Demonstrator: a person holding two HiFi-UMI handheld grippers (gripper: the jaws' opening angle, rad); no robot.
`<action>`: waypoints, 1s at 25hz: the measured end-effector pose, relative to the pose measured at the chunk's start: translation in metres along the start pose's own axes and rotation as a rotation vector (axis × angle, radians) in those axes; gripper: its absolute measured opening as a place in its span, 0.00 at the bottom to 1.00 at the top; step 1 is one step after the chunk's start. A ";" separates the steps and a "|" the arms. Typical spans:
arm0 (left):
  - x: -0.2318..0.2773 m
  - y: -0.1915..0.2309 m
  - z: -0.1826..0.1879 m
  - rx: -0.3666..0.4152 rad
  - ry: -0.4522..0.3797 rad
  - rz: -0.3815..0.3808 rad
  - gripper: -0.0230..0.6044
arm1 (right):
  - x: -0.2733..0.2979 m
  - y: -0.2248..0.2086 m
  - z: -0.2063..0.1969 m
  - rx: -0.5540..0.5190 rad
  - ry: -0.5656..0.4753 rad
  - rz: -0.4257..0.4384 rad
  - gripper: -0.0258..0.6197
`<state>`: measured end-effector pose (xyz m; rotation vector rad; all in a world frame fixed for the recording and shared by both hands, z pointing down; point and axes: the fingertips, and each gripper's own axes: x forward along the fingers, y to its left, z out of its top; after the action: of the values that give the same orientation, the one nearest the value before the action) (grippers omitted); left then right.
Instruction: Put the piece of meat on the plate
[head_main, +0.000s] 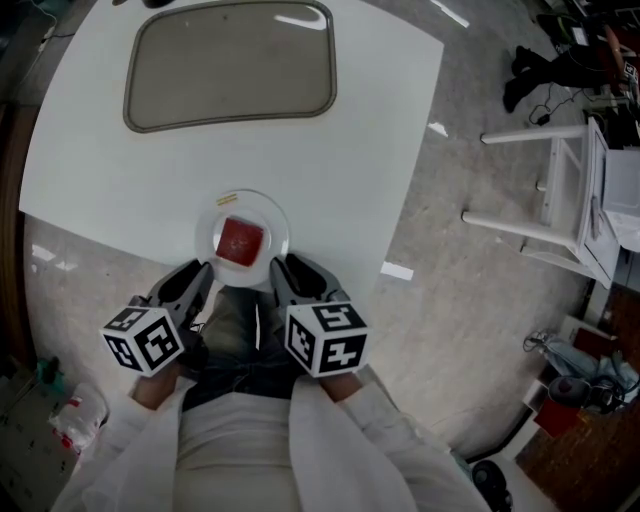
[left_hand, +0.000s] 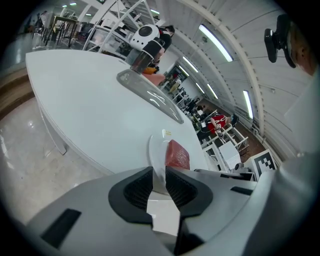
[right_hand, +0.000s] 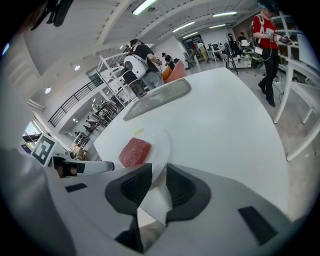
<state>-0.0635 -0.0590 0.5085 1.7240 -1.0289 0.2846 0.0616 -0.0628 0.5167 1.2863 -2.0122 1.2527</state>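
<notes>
Red meat (head_main: 240, 241) — white plate (head_main: 209, 238)

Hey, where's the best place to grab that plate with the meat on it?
Its thin bare rim, from the near edge of the table, one claw each side: the plate is shallow and the meat fills its middle. The left claw and right claw pinch the rim there.

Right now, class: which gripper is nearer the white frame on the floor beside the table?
Right. The right gripper grips the plate on the side toward the white frame; the left gripper grips the plate's opposite side, farther away.
</notes>
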 end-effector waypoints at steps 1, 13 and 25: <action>0.000 0.000 0.000 0.000 0.000 0.001 0.17 | 0.000 0.000 0.000 0.004 -0.002 -0.002 0.18; 0.004 0.002 0.004 0.005 -0.041 0.043 0.14 | 0.002 -0.001 0.002 -0.027 -0.027 -0.011 0.18; 0.004 0.000 0.000 0.101 -0.013 0.074 0.15 | -0.001 0.002 0.005 -0.122 -0.019 0.019 0.17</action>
<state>-0.0616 -0.0611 0.5106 1.7824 -1.1056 0.3788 0.0612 -0.0661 0.5129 1.2291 -2.0843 1.1117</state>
